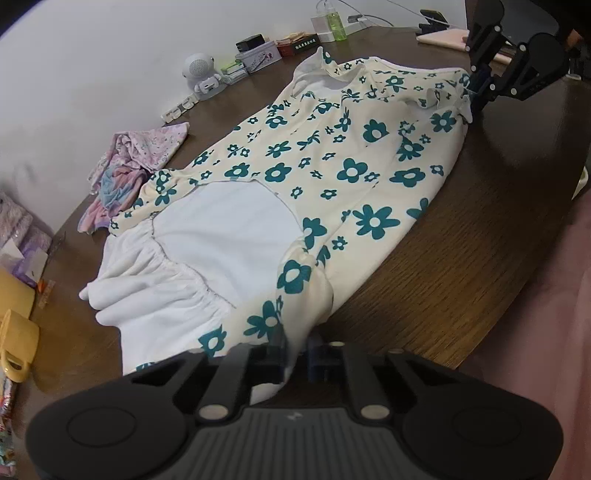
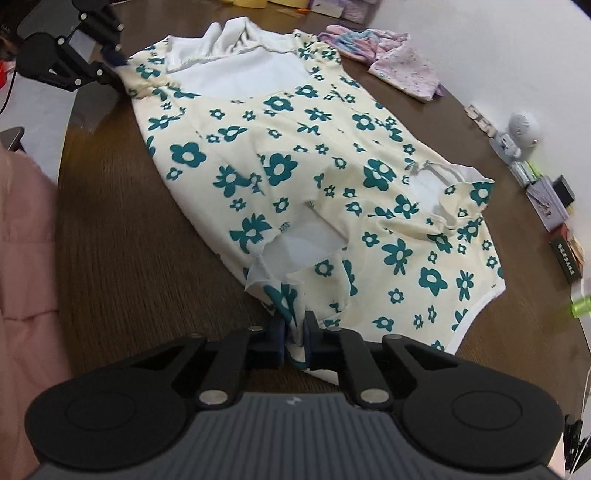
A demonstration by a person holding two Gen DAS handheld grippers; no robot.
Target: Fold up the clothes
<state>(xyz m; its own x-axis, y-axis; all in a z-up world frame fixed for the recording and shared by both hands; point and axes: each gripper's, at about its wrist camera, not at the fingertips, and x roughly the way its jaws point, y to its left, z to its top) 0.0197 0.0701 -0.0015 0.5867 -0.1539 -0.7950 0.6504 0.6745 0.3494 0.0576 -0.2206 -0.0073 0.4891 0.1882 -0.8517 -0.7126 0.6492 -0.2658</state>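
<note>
Lay spread flat on the brown table (image 1: pixel 480 229): a cream dress (image 1: pixel 332 166) with green flowers and a white inside, filling most of the table top. Pinched at both ends along the dress's near side: left gripper (image 1: pixel 295 354) closed tight on the cloth by the white ruffled end, right gripper (image 2: pixel 294 332) closed tight on the cloth at the other end. Past the dress on its far side, a pile of pink and purple clothes (image 1: pixel 125 173), a small white round gadget (image 1: pixel 201 74), a small tin box (image 1: pixel 258 55) with its lid on and insides hidden, and a clear bag (image 1: pixel 330 22) with a green bottle in it.
</note>
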